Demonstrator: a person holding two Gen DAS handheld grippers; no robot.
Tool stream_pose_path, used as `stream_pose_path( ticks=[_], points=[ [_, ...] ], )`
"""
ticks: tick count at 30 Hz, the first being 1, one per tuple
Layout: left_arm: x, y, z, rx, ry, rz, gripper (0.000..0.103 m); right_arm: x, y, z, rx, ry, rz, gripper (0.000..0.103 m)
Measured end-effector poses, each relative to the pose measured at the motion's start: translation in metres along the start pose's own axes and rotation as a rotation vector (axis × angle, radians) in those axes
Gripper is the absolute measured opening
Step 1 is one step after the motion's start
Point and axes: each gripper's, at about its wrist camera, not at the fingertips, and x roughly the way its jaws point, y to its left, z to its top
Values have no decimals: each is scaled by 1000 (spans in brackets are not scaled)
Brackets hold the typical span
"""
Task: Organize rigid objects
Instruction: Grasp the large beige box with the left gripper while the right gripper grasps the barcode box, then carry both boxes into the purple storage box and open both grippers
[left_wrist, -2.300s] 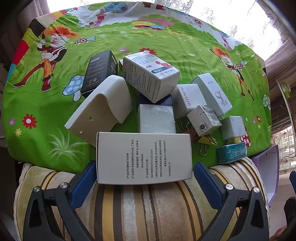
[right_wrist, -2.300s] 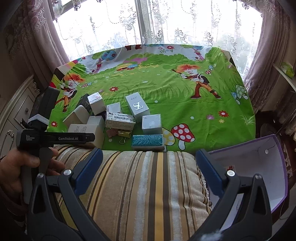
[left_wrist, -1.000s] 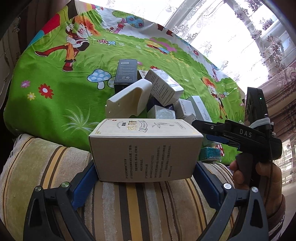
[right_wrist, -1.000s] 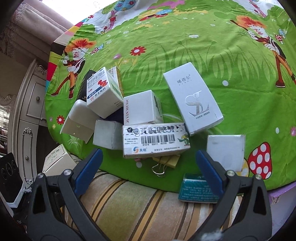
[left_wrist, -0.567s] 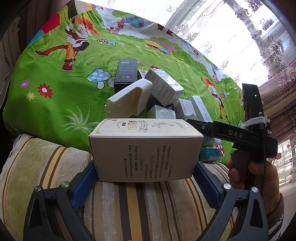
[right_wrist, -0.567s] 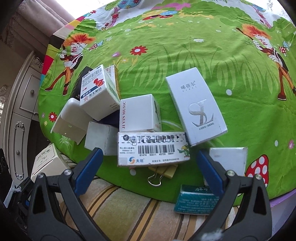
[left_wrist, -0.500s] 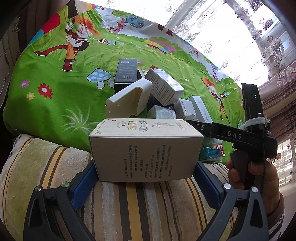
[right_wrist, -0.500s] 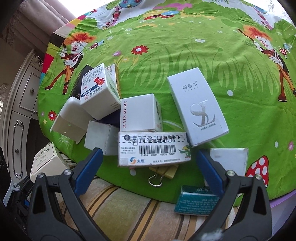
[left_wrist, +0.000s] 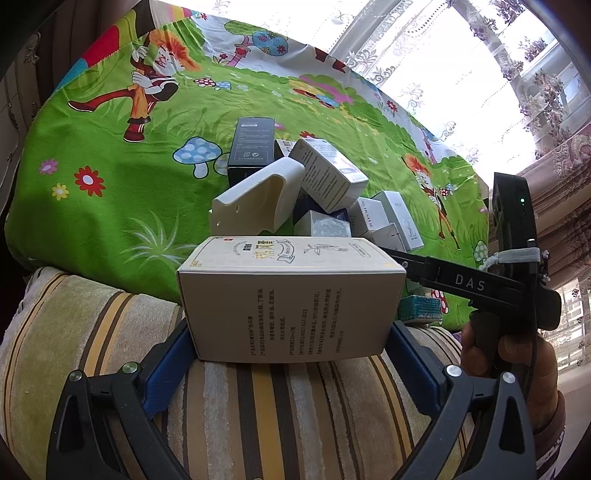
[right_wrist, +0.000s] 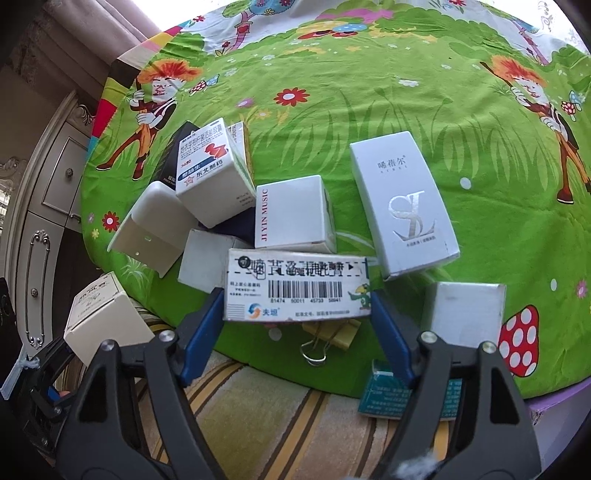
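Observation:
My left gripper (left_wrist: 290, 345) is shut on a cream box (left_wrist: 291, 295) with printed text and holds it above the striped cushion (left_wrist: 258, 424). The same box (right_wrist: 105, 317) shows at the left in the right wrist view. My right gripper (right_wrist: 297, 306) is shut on a white barcode box (right_wrist: 297, 286), its blue fingers (right_wrist: 201, 325) pressing both ends. Behind it lies a pile of boxes: a JI YIN MUSIC box (right_wrist: 293, 212), a tall white SL box (right_wrist: 404, 205), a red-logo medicine box (right_wrist: 208, 173) and a white plastic bracket (right_wrist: 153, 227).
A green cartoon cloth (right_wrist: 369, 92) covers the table. A yellow binder clip (right_wrist: 328, 338), a teal box (right_wrist: 384, 393) and a small white box (right_wrist: 463, 314) lie near the front edge. A black box (left_wrist: 251, 146) stands behind the pile. A cabinet (right_wrist: 40, 206) stands at the left.
My right gripper has moved down onto the barcode box and its jaws have closed on both ends. My left gripper lifted the cream box earlier and now holds still.

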Motion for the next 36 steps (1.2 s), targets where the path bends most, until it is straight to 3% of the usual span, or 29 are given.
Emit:
stream_pose_path(
  ticks=[7, 14, 22, 36],
  points=[
    [-4, -4, -2, 9, -11, -21, 100, -31, 4, -19, -12, -95, -3, 80],
    [-11, -19, -7, 47, -13, -91, 100, -68, 3, -48, 13, -197, -37, 80],
    [-18, -52, -20, 128, -27, -192, 100, -117, -11, -96, 54, -306, -115, 80],
    [-13, -129, -57, 317, 21, -302, 100, -181, -68, -183, 204, -392, -308, 80]
  ],
)
